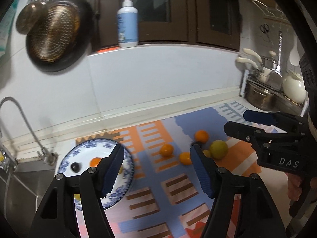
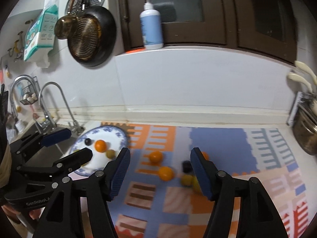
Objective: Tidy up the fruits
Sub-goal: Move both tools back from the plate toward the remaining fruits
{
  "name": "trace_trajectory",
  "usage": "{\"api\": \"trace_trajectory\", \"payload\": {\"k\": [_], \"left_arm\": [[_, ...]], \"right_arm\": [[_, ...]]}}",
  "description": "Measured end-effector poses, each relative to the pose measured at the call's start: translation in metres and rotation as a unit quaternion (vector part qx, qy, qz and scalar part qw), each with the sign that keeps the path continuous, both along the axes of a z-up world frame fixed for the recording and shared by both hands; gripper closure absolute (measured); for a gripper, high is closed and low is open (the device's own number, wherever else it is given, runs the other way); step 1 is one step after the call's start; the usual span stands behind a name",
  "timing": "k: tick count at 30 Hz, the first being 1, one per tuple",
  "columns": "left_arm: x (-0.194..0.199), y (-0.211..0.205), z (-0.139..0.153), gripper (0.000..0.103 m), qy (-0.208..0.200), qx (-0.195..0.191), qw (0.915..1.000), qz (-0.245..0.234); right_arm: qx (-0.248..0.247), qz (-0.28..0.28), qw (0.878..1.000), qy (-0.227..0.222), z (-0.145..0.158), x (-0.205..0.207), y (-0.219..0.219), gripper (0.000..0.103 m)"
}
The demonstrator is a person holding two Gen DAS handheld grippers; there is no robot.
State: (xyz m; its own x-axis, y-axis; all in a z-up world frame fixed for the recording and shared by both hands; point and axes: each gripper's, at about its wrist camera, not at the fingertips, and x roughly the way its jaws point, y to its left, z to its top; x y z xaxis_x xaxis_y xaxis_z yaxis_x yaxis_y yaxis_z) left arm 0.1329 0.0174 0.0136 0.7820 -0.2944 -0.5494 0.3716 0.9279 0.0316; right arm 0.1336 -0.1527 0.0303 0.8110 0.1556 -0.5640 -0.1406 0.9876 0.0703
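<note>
fruits lie in two lots: in the left wrist view an orange (image 1: pixel 94 161) and a dark fruit (image 1: pixel 75 167) sit on the plate (image 1: pixel 83 148), while three oranges and a green fruit (image 1: pixel 218 150) lie loose on the mat (image 1: pixel 154 198) to its right. left gripper (image 1: pixel 157 171) hangs above with fingers spread, holding nothing. in the right wrist view the right gripper (image 2: pixel 159 175) is likewise spread and empty over the loose pile, near a dark fruit (image 2: pixel 186 166). i'd take one loose fruit at a time, closing gently since round fruit rolls, and set it on bare plate. the tabletop is a kitchen counter beside a sink, under a tiled wall with a hanging pan (image 2: pixel 92 37).
</note>
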Motion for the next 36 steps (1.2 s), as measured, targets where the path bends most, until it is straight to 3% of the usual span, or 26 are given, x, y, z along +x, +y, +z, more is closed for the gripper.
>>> {"api": "trace_trajectory", "payload": {"k": [12,20,36], "left_arm": [[0.0,-0.039,-0.025,0.035,-0.012,0.03,0.998,-0.054],[0.008,-0.055,-0.052,0.035,-0.006,0.054,0.9948,-0.086],[0.057,-0.074,-0.098,0.035,0.075,0.075,0.9878,-0.114]], "right_arm": [[-0.025,-0.044,0.999,0.019,-0.021,-0.01,-0.04,0.039],[-0.07,-0.022,0.996,0.051,-0.05,-0.005,-0.043,0.039],[-0.066,-0.003,0.988,0.14,-0.109,0.042,-0.059,0.039]]}}
